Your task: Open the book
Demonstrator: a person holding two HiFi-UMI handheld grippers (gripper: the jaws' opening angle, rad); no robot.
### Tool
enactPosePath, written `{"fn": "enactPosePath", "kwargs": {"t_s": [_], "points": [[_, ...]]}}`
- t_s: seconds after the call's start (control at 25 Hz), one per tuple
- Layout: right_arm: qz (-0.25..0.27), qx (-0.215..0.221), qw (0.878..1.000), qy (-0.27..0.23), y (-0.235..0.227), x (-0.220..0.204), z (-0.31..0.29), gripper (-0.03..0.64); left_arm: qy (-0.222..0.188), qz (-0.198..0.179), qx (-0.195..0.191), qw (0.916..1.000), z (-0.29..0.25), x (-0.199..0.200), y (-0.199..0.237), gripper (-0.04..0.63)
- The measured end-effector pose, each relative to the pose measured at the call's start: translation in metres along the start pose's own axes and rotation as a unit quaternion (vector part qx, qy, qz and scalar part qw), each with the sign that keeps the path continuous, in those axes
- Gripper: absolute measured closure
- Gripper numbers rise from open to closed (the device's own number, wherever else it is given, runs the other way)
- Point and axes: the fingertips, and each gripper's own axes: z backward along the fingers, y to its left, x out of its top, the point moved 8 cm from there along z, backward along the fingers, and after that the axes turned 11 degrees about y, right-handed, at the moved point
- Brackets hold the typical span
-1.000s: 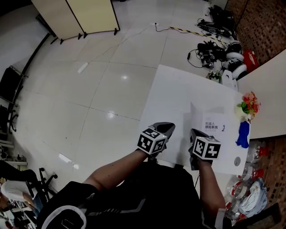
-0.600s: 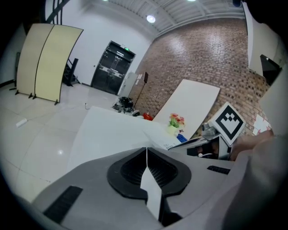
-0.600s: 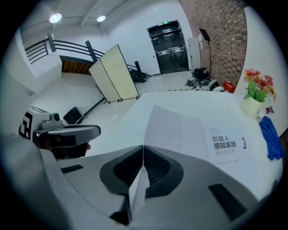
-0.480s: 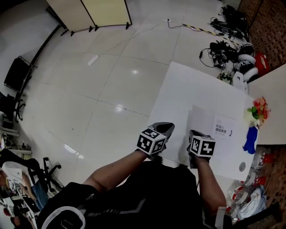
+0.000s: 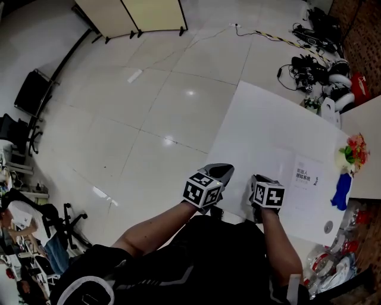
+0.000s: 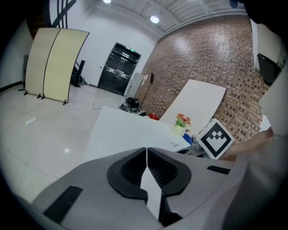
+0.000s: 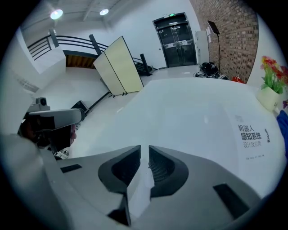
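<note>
A white book (image 5: 306, 179) with black printed characters lies flat on the white table (image 5: 262, 119), to the right of my right gripper (image 5: 257, 177). In the right gripper view the book (image 7: 249, 134) is ahead and to the right. The right gripper (image 7: 144, 150) hangs low over the table and its jaws are opening: a narrow gap shows, with nothing seen in it. My left gripper (image 5: 222, 169) hovers at the table's near left edge. Its jaws (image 6: 146, 150) are shut and hold nothing. The left gripper view shows the book (image 6: 175, 144) small beyond them.
A vase of flowers (image 5: 354, 149), a blue object (image 5: 340, 192) and a small round thing (image 5: 328, 227) stand by the table's right edge. Cables and gear (image 5: 315, 65) lie on the floor beyond the table. A folding screen (image 5: 137, 15) stands far back.
A leaf of the book that stood raised left of the printed characters now lies flat. My right gripper has sunk toward the table. The left gripper has shifted a little.
</note>
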Motion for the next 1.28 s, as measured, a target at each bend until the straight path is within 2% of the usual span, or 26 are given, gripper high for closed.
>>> {"fn": "enactPosePath", "kwargs": {"t_s": [0.24, 0.36, 0.56, 0.72, 1.0, 1.08, 1.28], "points": [[-0.024, 0.025, 0.998, -0.053, -0.013, -0.002, 0.032, 0.597, -0.010, -0.009, -0.016, 0.9998, -0.007, 0.010, -0.013, 0.586], [-0.041, 0.028, 0.994, -0.099, -0.024, -0.001, 0.063, 0.597, -0.016, -0.017, -0.029, 0.9993, -0.014, 0.019, -0.027, 0.586], [-0.045, 0.034, 0.978, -0.201, -0.056, 0.004, 0.125, 0.597, -0.040, -0.028, -0.055, 0.9973, -0.032, 0.043, -0.057, 0.586], [-0.022, 0.003, 0.961, -0.277, -0.089, -0.001, 0.185, 0.597, -0.065, -0.047, -0.068, 0.9945, -0.037, 0.066, -0.081, 0.586], [-0.023, -0.028, 0.940, -0.340, -0.138, -0.022, 0.254, 0.597, -0.113, -0.074, -0.087, 0.9870, -0.036, 0.100, -0.131, 0.586], [-0.023, -0.025, 0.935, -0.352, -0.145, -0.025, 0.265, 0.597, -0.123, -0.081, -0.091, 0.9849, -0.036, 0.106, -0.144, 0.586], [-0.019, 0.003, 0.934, -0.357, -0.157, -0.033, 0.276, 0.597, -0.136, -0.091, -0.095, 0.9819, -0.042, 0.115, -0.163, 0.586]]}}
